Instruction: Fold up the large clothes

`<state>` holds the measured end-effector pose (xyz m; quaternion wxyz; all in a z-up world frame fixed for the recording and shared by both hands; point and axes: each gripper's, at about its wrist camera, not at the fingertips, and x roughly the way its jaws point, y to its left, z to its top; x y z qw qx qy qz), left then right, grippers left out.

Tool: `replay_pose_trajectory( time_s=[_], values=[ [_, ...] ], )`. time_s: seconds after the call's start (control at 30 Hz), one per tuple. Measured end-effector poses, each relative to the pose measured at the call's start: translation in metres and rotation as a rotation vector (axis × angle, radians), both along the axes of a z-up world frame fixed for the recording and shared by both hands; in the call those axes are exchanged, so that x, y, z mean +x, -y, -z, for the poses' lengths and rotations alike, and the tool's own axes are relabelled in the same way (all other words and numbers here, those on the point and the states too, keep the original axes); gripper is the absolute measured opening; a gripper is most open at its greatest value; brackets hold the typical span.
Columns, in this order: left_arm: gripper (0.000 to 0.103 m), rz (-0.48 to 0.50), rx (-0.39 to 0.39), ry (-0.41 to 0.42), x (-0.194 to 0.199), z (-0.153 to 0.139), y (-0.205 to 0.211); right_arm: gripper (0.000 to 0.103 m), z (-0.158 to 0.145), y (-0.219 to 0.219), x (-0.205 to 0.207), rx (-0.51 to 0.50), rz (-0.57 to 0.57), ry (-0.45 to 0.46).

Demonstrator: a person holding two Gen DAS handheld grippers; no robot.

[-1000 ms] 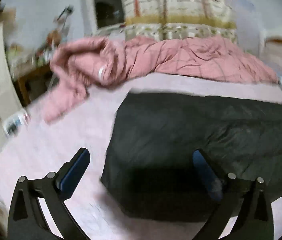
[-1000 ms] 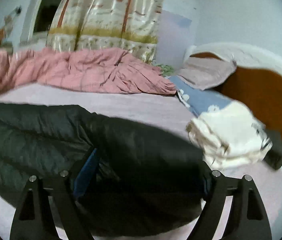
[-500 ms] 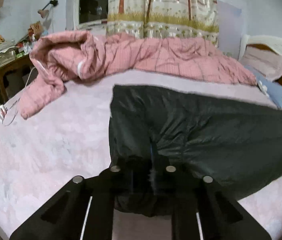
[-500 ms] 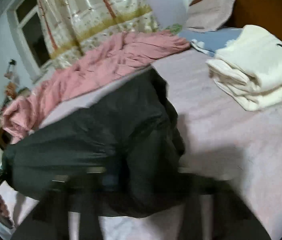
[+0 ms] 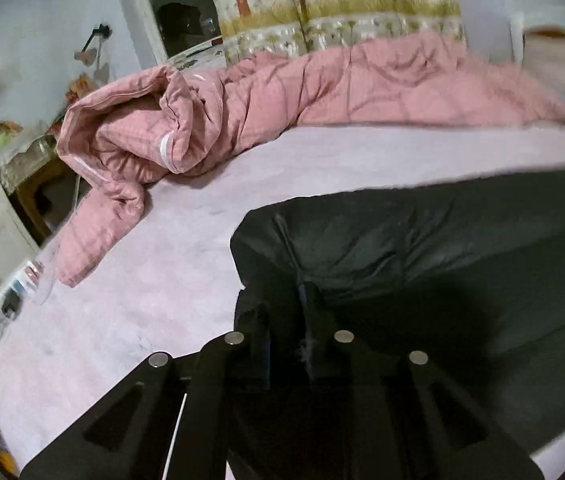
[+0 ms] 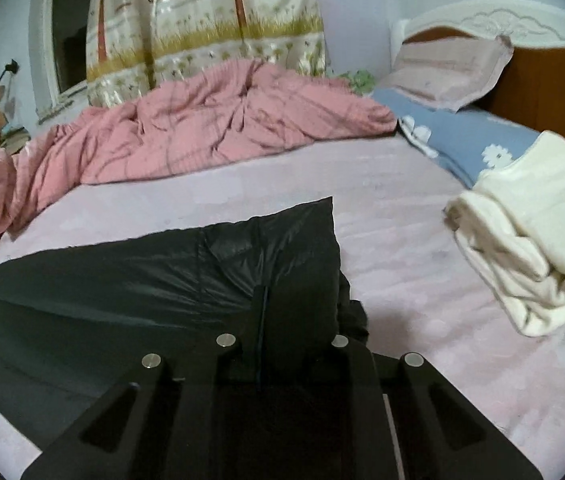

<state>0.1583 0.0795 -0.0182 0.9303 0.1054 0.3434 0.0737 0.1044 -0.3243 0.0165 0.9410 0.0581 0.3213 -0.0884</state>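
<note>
Both claws, left gripper [image 5: 300,300] and right gripper [image 6: 262,304], clenched on black puffer jacket [image 5: 422,248] edge. Risk: slick shell slips free mid-fold, jacket slumps onto bedsheet [image 6: 402,216].

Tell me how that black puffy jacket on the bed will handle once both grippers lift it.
The black jacket will probably sag between the left gripper and right gripper; it creases softly. Its puffy bulk suggests it is light for its size. The shiny shell may be slippery, so pinched edges could slide out.
</note>
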Motion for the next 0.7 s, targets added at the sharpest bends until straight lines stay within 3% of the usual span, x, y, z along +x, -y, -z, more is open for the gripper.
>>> replay_pose_trajectory(
  time_s=[0.1, 0.3, 0.47, 0.5, 0.57, 0.63, 0.7],
  values=[
    [0.014, -0.016, -0.062, -0.027, 0.008, 0.003, -0.006, 0.014, 0.009, 0.004, 0.004, 0.013, 0.002, -0.027],
    [0.014, -0.010, -0.021, -0.032, 0.009, 0.009, -0.001, 0.016, 0.017, 0.007, 0.003, 0.032, 0.003, -0.038],
    [0.016, -0.023, -0.039, 0.068, -0.010, -0.010, -0.006, 0.019, 0.010, 0.003, -0.005, -0.026, 0.021, -0.026],
    [0.016, -0.023, -0.052, 0.100, -0.018, -0.018, -0.008, 0.025, 0.009, 0.002, -0.007, -0.038, 0.026, -0.026],
    [0.028, -0.032, -0.076, 0.154, -0.033, -0.036, -0.012, 0.039, 0.007, 0.002, -0.016, -0.067, 0.054, -0.025],
    [0.028, -0.044, -0.106, 0.214, -0.053, -0.057, -0.017, 0.061, 0.002, 0.006, -0.027, -0.083, 0.095, -0.007],
    [0.029, -0.045, -0.115, 0.287, -0.073, -0.075, -0.020, 0.075, -0.010, 0.010, -0.041, -0.077, 0.137, 0.028]
  ],
)
